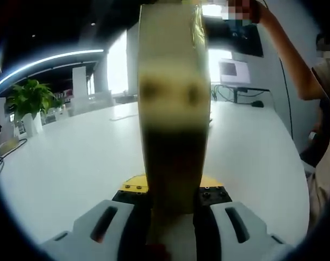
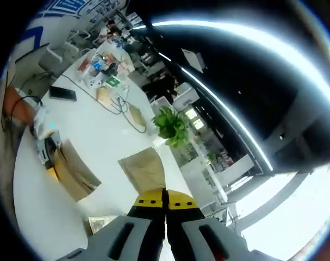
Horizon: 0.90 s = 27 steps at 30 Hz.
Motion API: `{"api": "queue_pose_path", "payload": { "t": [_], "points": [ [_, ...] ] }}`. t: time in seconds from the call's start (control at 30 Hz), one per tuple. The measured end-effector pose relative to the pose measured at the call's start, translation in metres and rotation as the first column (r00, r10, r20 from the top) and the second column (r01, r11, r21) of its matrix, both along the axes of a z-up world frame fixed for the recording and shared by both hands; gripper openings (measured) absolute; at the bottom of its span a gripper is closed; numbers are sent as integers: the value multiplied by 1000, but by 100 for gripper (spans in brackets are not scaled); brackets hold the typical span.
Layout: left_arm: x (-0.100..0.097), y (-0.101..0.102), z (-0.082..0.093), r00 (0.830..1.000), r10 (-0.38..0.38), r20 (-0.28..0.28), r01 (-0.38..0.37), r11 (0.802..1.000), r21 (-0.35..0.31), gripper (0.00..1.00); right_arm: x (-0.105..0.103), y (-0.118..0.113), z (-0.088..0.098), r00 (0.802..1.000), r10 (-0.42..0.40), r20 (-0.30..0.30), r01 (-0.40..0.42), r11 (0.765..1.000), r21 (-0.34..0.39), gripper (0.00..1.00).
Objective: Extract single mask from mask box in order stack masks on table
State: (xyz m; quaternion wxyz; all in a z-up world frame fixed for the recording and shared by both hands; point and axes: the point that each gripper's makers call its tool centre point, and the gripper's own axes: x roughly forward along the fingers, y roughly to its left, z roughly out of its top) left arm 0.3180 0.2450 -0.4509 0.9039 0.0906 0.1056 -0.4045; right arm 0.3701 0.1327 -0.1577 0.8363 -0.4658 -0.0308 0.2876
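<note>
In the left gripper view a tall pale yellow mask box stands upright between my left gripper's jaws, which are shut on its lower part; the box hides the middle of the table. The right gripper view shows the same box as a tan block at the left, with the left gripper behind it. My right gripper is shut, its yellow tips pinching the edge of a thin tan mask that stands up from them, apart from the box. A pale flat piece lies on the table by my right jaws.
The white table stretches wide around the box. A potted plant stands at its far left edge. A person stands at the right with an arm raised. Cables, a phone and small items clutter the table's far end.
</note>
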Motion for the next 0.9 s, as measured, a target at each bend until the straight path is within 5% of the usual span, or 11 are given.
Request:
{"api": "queue_pose_path", "payload": {
  "t": [0.63,0.9],
  "points": [
    [1,-1,0,1000,0,1,0,1000,0,20,30,-38,-54,989,-124,-86,131,988,76,0],
    [-1,-2,0,1000,-1,0,1,1000,0,20,43,-49,-77,978,-182,-101,188,981,54,0]
  ]
}}
